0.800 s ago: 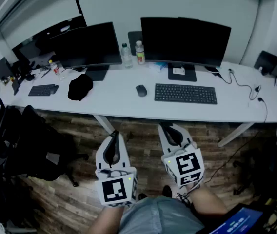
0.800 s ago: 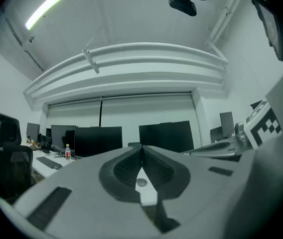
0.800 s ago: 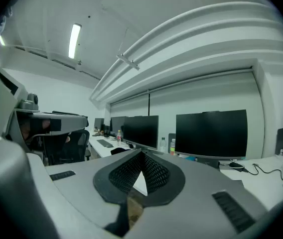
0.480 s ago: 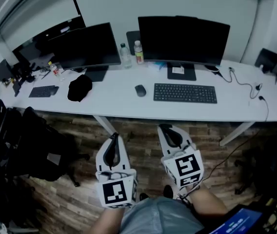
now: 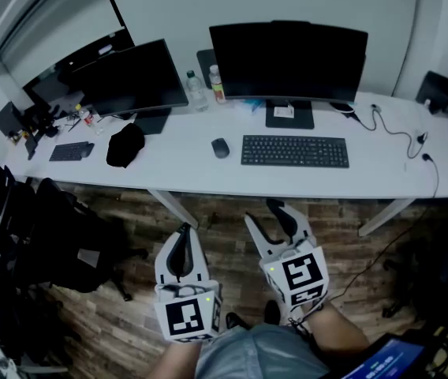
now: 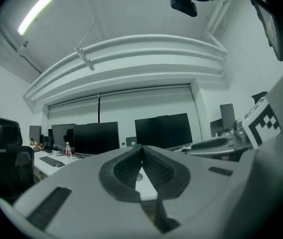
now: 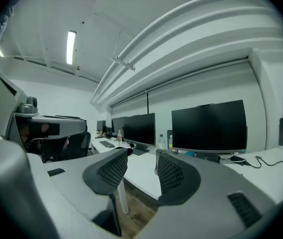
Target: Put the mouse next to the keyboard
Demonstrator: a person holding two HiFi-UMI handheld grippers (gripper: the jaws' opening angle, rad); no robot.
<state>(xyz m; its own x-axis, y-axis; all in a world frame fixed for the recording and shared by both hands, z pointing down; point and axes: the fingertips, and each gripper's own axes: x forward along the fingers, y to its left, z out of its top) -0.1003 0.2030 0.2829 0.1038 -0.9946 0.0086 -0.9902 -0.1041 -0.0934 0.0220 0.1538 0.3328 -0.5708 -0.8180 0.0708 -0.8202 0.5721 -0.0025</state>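
A dark mouse (image 5: 221, 148) lies on the white desk (image 5: 169, 172), a short gap left of the black keyboard (image 5: 295, 151). Both grippers hang low over the wooden floor, well short of the desk's front edge. My left gripper (image 5: 183, 230) points at the desk with its jaws shut and empty; in the left gripper view its pads (image 6: 142, 147) meet at the tip. My right gripper (image 5: 273, 208) leans a little to the left below the keyboard. In the right gripper view its jaws (image 7: 141, 157) stand apart with only the desk showing between them.
Two dark monitors (image 5: 287, 58) (image 5: 133, 77) and two bottles (image 5: 205, 88) stand at the desk's back. A black cap (image 5: 125, 144) and a small keyboard (image 5: 72, 151) lie to the left. Cables (image 5: 401, 136) trail at the right. Black chairs (image 5: 62, 239) crowd the left floor.
The right gripper's jaws have parted and it has tilted to the left. The left gripper has hardly moved. The head view has shifted, so the desk sits slightly more to the left.
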